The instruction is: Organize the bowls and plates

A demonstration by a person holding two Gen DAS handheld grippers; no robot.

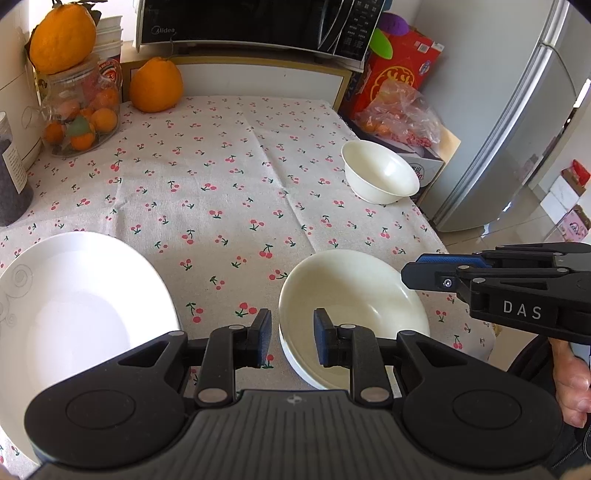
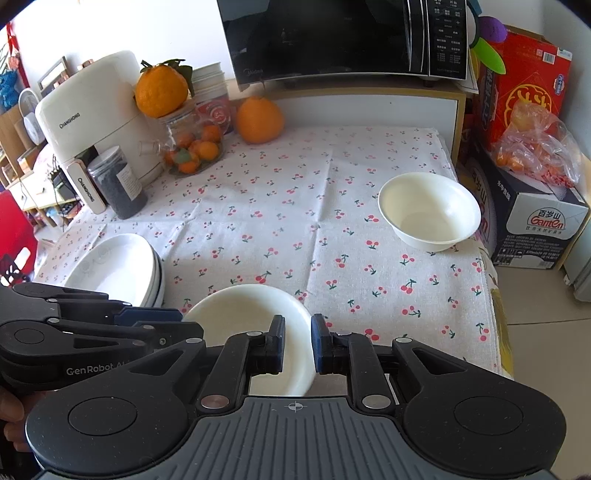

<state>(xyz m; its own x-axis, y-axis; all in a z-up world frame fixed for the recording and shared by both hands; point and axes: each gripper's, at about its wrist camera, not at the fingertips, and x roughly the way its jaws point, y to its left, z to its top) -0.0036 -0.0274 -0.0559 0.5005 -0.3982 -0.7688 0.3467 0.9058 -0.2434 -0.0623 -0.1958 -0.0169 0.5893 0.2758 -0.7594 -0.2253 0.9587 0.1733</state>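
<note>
A cream bowl (image 1: 354,295) sits near the table's front edge; it also shows in the right wrist view (image 2: 251,314). My left gripper (image 1: 292,338) is open, its fingers on either side of the bowl's left rim. My right gripper (image 2: 297,343) is open, its fingers on either side of the bowl's right rim; it shows from the side in the left wrist view (image 1: 436,269). A second cream bowl (image 1: 380,171) (image 2: 430,210) stands at the far right edge. White plates (image 1: 74,306) are stacked at the front left (image 2: 118,269).
Cherry-print cloth (image 1: 229,177) covers the table. A glass jar of oranges (image 1: 81,107), a large orange (image 1: 157,85), a dark canister (image 2: 118,181) and a white appliance (image 2: 92,110) stand at the back left. A microwave (image 1: 255,22) sits behind. Boxes (image 2: 532,218) and a fridge (image 1: 517,110) stand to the right.
</note>
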